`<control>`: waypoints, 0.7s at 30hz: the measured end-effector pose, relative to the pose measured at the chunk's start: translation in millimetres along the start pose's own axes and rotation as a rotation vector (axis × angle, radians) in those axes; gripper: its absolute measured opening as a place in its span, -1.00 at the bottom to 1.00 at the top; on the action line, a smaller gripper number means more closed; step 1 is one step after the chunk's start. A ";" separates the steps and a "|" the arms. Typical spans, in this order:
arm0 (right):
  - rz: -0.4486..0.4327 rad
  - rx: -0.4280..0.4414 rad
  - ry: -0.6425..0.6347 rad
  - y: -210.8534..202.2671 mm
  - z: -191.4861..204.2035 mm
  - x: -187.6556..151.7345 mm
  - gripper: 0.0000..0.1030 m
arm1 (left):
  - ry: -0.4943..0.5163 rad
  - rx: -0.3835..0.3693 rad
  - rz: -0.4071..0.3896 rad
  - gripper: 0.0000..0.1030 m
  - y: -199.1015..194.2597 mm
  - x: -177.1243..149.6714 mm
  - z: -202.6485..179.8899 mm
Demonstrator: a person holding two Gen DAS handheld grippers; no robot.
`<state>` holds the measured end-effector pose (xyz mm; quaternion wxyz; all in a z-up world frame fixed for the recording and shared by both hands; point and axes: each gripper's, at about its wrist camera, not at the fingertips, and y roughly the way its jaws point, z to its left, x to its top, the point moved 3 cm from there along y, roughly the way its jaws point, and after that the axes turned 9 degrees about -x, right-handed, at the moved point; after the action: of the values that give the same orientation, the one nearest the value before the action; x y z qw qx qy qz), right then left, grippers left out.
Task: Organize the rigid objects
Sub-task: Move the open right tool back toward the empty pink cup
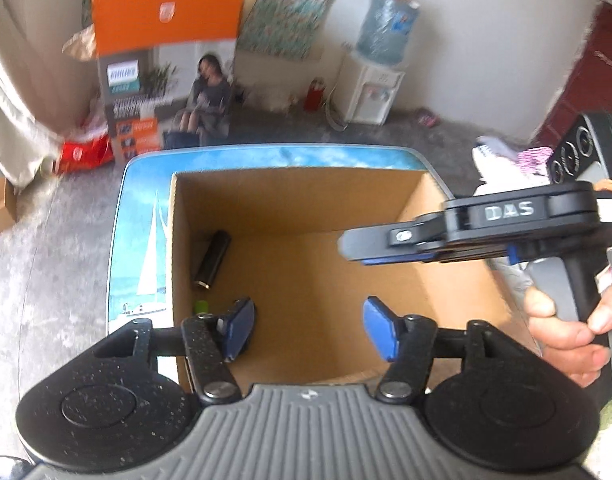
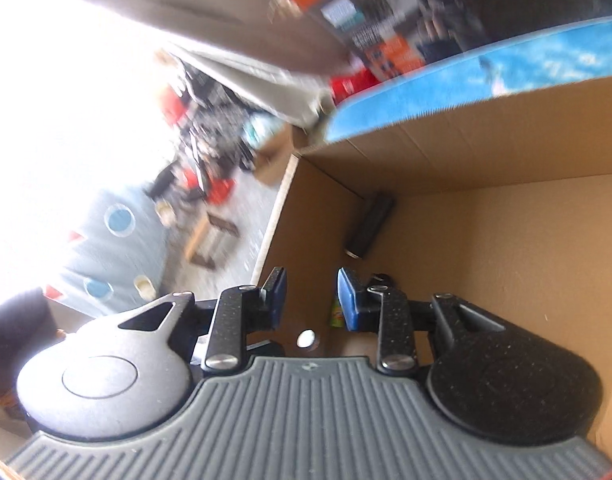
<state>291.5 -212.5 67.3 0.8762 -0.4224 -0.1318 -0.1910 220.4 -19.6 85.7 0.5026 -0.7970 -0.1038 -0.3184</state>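
In the left wrist view a concrete floor runs down the left, with an orange and grey appliance carton standing against the far wall; next comes the counter, its top printed with a sailing boat and blue sky; on it sits an open cardboard box; inside, along the box's left wall, lies a black cylinder on its side, and nearer the camera a small green object shows just beside the left claw's finger; the left claw hangs over the box with its blue pads spread wide and nothing between them; to the right, the right claw reaches in sideways above the box's right half, gripped by the person's right hand; a water dispenser stands at the back wall.

In the right wrist view, tilted and blurred, a pale blue mat with circles lies on the left; the right claw is spread, empty, straddling the box's wall; the black cylinder lies on the box floor by that wall; a green and yellow object peeks beside the right pad.
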 end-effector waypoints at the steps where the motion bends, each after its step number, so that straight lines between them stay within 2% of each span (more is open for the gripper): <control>1: -0.031 0.011 -0.004 -14.7 1.1 -7.3 -0.43 | 0.014 0.005 -0.020 0.27 -7.3 -5.5 -6.6; 6: -0.158 0.037 0.007 -82.0 -11.6 -50.6 -0.39 | 0.045 -0.002 -0.076 0.30 -28.3 -43.0 -32.3; 9: -0.190 0.020 0.026 -109.8 -28.6 -86.1 -0.37 | 0.036 -0.014 -0.077 0.30 -30.9 -68.7 -38.5; 14: -0.206 -0.059 0.049 -121.6 -54.3 -151.1 -0.35 | -0.004 -0.034 -0.060 0.30 -26.1 -108.3 -40.4; 21: -0.161 -0.174 0.053 -96.0 -68.9 -215.0 -0.34 | -0.011 -0.045 0.024 0.30 4.4 -155.7 -43.9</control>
<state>61.6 -273.7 7.2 0.8212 -0.4799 -0.1250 -0.2824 84.1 -35.8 0.1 0.4878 -0.8110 -0.0901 -0.3103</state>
